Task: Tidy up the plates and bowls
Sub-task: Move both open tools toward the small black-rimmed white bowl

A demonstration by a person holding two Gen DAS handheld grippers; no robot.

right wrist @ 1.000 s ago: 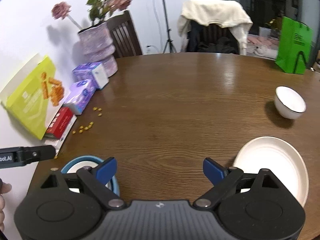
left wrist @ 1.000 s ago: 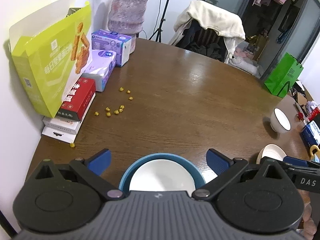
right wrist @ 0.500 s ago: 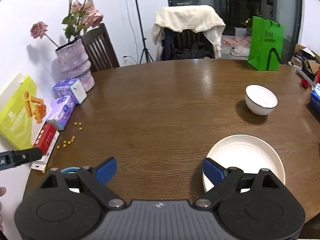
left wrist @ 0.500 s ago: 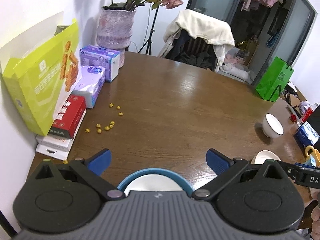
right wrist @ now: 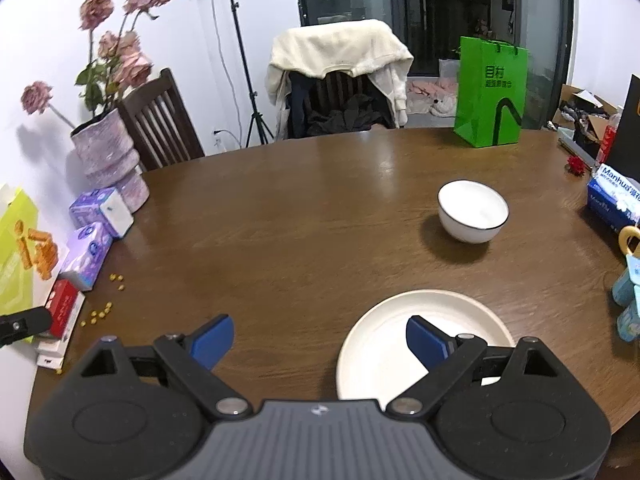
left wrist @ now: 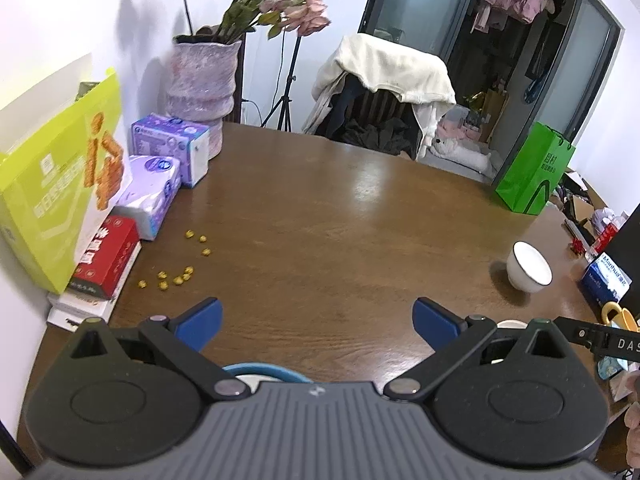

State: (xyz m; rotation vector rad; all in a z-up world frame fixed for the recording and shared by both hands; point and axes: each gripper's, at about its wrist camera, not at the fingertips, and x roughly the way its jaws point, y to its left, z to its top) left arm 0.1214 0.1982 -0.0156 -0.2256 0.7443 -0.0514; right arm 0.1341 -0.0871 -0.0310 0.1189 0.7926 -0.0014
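— Claws first: how are they sitting?

— I am holding my left gripper [left wrist: 316,326] with its blue fingers spread wide, gripping nothing. A blue-rimmed plate [left wrist: 266,372] is peeking out just under its body. My right gripper [right wrist: 318,338] is likewise gaping and empty, its right finger hovering over the cream plate [right wrist: 384,344].

— And farther out?

— The white bowl [right wrist: 473,211] is sitting upright on the wooden table [right wrist: 304,216], well apart from both plates. Yellow pellets [left wrist: 182,268] are lying scattered near the left edge, beside the tissue packs [left wrist: 154,194]. A green bag [right wrist: 491,92] is standing at the far rim.
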